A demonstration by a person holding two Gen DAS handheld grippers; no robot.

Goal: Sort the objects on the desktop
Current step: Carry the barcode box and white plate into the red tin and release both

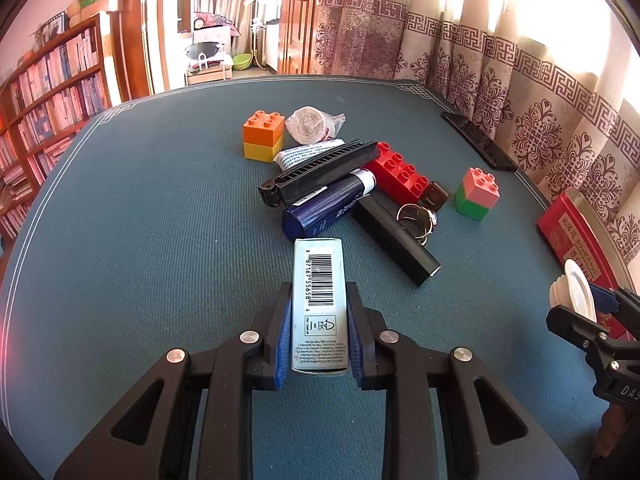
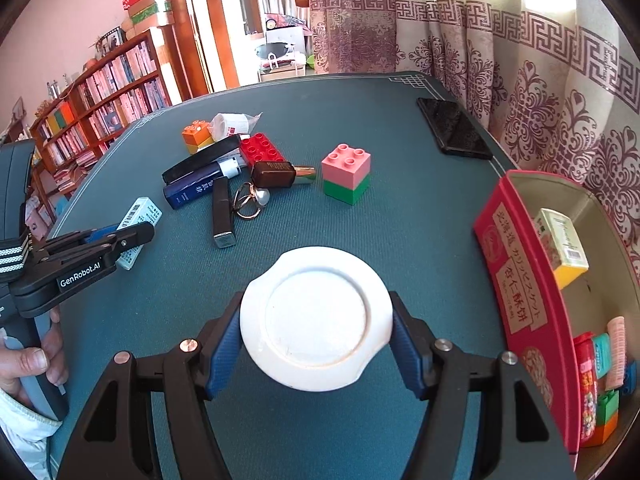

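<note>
Left wrist view: your left claw is gripping a small pale barcoded box between its blue pads, nearly closed on it, holding it just short of the clutter on the green bench. Your right claw is standing about half open, clamping a white dish by its rim. The red tin is sitting to its right, already holding a yellow box and some blocks.
</note>
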